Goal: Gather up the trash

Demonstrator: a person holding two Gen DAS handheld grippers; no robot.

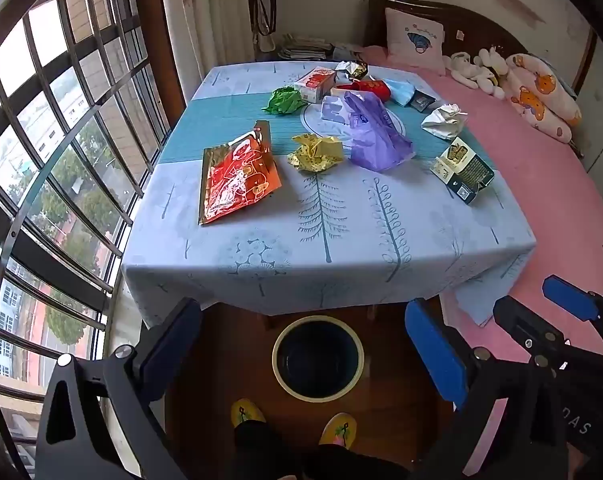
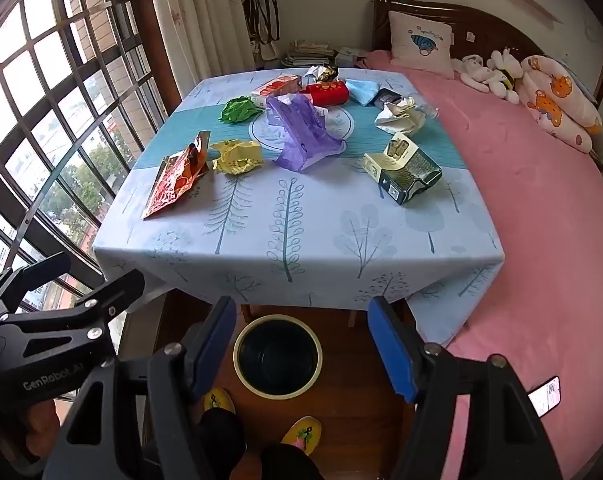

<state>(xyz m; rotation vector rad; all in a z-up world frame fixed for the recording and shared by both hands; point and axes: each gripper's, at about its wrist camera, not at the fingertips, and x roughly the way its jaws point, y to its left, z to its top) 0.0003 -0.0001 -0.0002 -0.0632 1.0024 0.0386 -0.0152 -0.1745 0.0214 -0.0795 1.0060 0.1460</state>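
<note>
The desk [image 1: 333,224] has a blue cloth with trees on it, and the trash sits on top. A shiny red wrapper [image 1: 237,178] lies on the window side of the desk. Beside it are a yellow paper ball [image 1: 316,153] and a purple bag [image 1: 375,134]. A crushed box [image 1: 463,170] lies on the bed side of the desk. More trash sits at the far end, with a green paper ball [image 1: 283,101] and a white paper ball [image 1: 445,120].

A round bin [image 1: 318,360] stands on the floor, just in front of the desk. Two yellow slippers [image 1: 248,410] show near the bin.

The left gripper [image 1: 303,354] has its jaws wide open and holds nothing. The right gripper [image 2: 303,352] has open, empty jaws too. Both hang in front of the desk, above the bin.

Only the right wrist view shows a phone [image 2: 546,395] on the pink bed [image 2: 541,220]. It also shows a hand [image 2: 37,420] on the other gripper.
</note>
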